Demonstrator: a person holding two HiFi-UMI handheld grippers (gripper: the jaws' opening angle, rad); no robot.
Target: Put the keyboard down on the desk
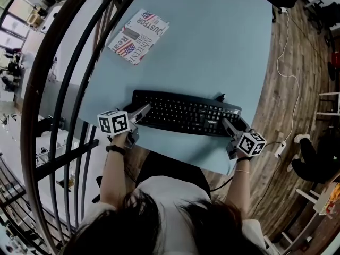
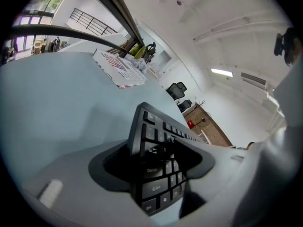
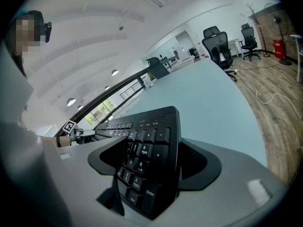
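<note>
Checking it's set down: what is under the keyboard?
The blue desk lies under the keyboard, whose ends stand between the open jaws of the left hand-held gripper and right hand-held gripper. The patch beneath is covered, so whether it rests flat cannot be seen.

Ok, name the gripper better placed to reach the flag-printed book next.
Left. The book lies nearer the left gripper; the right gripper sits at the opposite end of the keyboard.

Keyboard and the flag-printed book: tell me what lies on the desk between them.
Nothing. In the head view the stretch of blue desk between the keyboard and the book is bare.
</note>
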